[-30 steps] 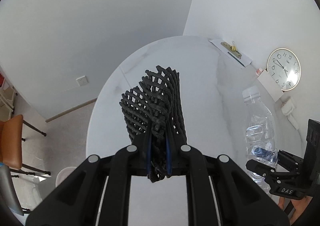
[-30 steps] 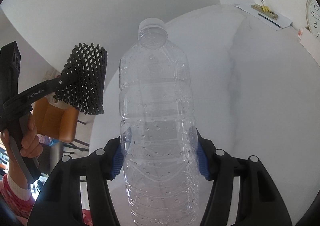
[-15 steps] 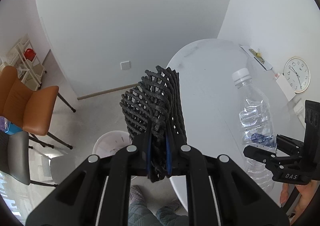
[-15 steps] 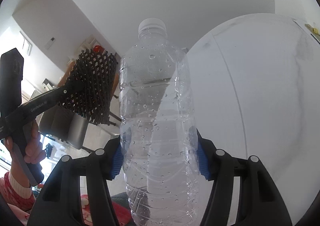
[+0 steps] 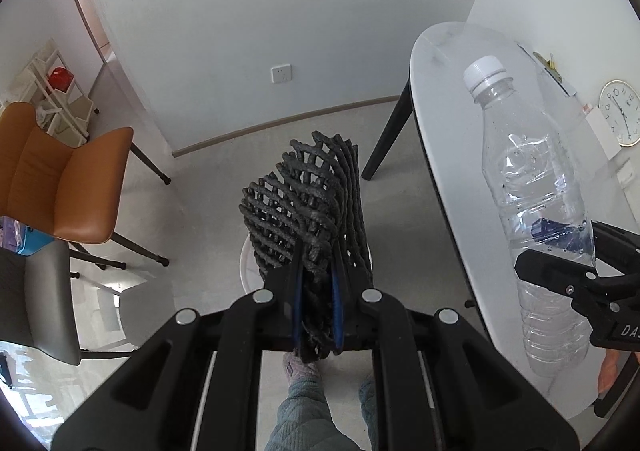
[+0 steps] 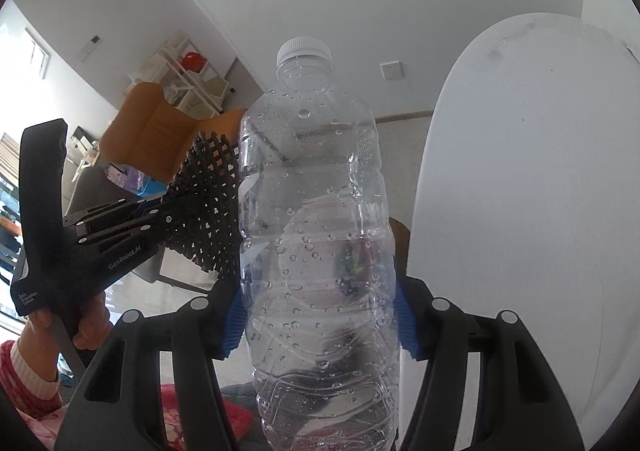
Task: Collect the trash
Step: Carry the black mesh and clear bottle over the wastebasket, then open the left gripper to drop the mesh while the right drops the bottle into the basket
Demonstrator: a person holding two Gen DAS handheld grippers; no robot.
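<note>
The white bin on the floor is mostly hidden behind the black net; only its left rim shows. The net's lower end is covered by the left gripper. The bottle runs off the bottom edge in the right view, its base unseen. The clock is too small to read. The worktop is cut by the right edge.

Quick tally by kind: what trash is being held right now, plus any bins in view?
Clear plastic bottle with white cap, clamped in the right gripper: 1
Black foam mesh sleeve, pinched in the left gripper: 1
White round bin on the floor, mostly hidden behind the mesh: 1
Total: 3
</note>
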